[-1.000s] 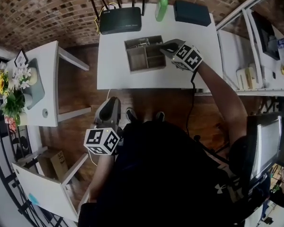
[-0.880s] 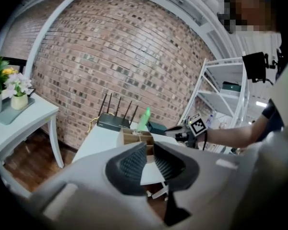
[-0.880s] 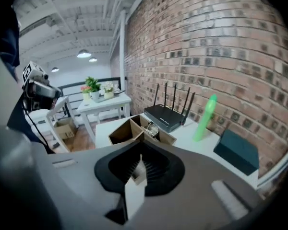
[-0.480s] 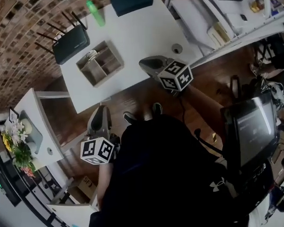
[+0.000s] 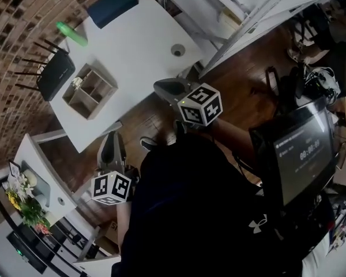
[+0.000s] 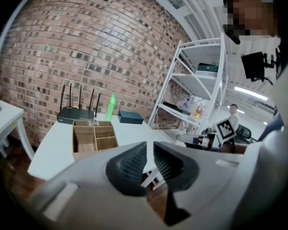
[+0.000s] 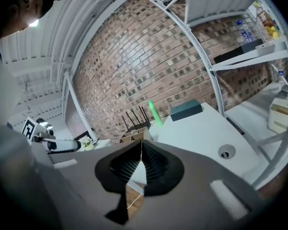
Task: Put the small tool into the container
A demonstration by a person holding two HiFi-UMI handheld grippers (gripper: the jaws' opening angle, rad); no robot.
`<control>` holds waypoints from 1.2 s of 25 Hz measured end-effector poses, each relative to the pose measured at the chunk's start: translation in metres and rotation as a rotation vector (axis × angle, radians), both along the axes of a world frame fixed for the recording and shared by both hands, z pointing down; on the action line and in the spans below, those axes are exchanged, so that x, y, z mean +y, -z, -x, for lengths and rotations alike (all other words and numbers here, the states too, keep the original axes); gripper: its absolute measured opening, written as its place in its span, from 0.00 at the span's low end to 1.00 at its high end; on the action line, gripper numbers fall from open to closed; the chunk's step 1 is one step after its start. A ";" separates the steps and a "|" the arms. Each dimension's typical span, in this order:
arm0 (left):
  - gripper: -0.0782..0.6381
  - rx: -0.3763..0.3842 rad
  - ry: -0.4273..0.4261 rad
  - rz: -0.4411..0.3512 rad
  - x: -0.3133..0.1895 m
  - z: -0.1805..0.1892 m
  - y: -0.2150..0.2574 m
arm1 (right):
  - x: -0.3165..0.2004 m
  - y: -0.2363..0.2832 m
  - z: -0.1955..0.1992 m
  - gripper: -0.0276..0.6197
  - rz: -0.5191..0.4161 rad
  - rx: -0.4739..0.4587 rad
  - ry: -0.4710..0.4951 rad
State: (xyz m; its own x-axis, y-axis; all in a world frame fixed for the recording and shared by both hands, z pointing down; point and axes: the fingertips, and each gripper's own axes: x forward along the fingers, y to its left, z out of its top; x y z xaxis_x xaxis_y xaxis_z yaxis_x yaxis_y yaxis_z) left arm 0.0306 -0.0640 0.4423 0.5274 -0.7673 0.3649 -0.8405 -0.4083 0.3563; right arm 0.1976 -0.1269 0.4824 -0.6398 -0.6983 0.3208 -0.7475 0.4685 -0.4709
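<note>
Right tool (image 5: 161,87) has withdrawn from the container (image 5: 98,85), jaws together.

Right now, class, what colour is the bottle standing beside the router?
The bottle is bright green; the left gripper view shows it best.

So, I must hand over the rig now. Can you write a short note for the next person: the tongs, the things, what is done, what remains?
Left tongs: pads slightly apart, nothing between them, held back from the white table.
Right tongs: shut, empty, near the table's edge.
Container: on the table in front of the router; neither tongs touch it.
Tool: a small shiny item lies in a compartment next to the router; it is too small to confirm.
Done: probably the placing.
Left: look closer at that item; if it is the tool, nothing remains.
</note>
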 end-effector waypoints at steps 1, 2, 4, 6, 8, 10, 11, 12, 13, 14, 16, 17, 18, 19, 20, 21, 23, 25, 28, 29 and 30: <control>0.17 -0.005 0.002 0.004 0.002 -0.002 -0.001 | 0.002 0.001 -0.002 0.06 0.003 -0.010 -0.003; 0.17 -0.011 0.005 0.009 0.005 -0.004 -0.001 | 0.006 0.002 -0.003 0.06 0.008 -0.021 -0.004; 0.17 -0.023 0.011 0.017 0.011 -0.007 -0.003 | 0.014 0.001 -0.008 0.06 0.020 -0.041 -0.005; 0.17 -0.029 0.014 0.012 0.012 -0.011 -0.003 | 0.017 0.002 -0.015 0.06 0.025 -0.054 -0.015; 0.17 -0.025 0.014 -0.001 0.008 -0.010 -0.001 | 0.016 0.005 -0.019 0.06 0.020 -0.059 -0.036; 0.17 -0.019 0.013 -0.013 0.003 -0.003 0.002 | 0.016 0.010 -0.016 0.06 0.012 -0.066 -0.059; 0.17 -0.017 0.014 -0.020 0.002 0.003 0.004 | 0.017 0.013 -0.013 0.06 0.007 -0.072 -0.070; 0.17 -0.013 0.018 -0.028 0.001 0.009 0.006 | 0.018 0.017 -0.010 0.06 0.002 -0.077 -0.078; 0.17 -0.008 0.024 -0.036 0.001 0.015 0.008 | 0.019 0.020 -0.005 0.06 -0.005 -0.080 -0.082; 0.17 -0.002 0.032 -0.042 0.001 0.021 0.009 | 0.019 0.023 0.000 0.06 -0.010 -0.080 -0.081; 0.16 0.014 0.049 -0.041 0.002 0.034 0.007 | 0.021 0.025 0.015 0.06 -0.010 -0.076 -0.064; 0.16 0.022 0.057 -0.036 0.002 0.041 0.005 | 0.022 0.025 0.024 0.06 -0.006 -0.071 -0.052; 0.16 0.029 0.064 -0.032 0.003 0.048 0.004 | 0.023 0.025 0.034 0.06 -0.002 -0.065 -0.039; 0.16 0.035 0.067 -0.029 0.004 0.055 0.002 | 0.024 0.026 0.042 0.06 -0.001 -0.057 -0.027; 0.16 0.041 0.069 -0.026 0.004 0.060 0.001 | 0.025 0.027 0.051 0.06 -0.001 -0.050 -0.018; 0.16 0.048 0.068 -0.024 0.004 0.065 0.000 | 0.026 0.028 0.059 0.06 -0.002 -0.045 -0.010; 0.16 0.062 0.065 -0.018 0.005 0.073 -0.002 | 0.028 0.032 0.074 0.06 -0.003 -0.035 -0.002; 0.16 0.071 0.057 -0.013 0.006 0.080 -0.003 | 0.030 0.036 0.086 0.06 -0.011 -0.026 0.000; 0.16 0.077 0.044 -0.015 0.006 0.089 -0.003 | 0.032 0.043 0.097 0.06 -0.032 -0.007 -0.009; 0.16 0.079 0.040 -0.017 0.005 0.091 -0.003 | 0.032 0.045 0.099 0.06 -0.043 0.003 -0.013; 0.16 0.081 0.035 -0.019 0.005 0.093 -0.002 | 0.032 0.048 0.100 0.06 -0.056 0.013 -0.016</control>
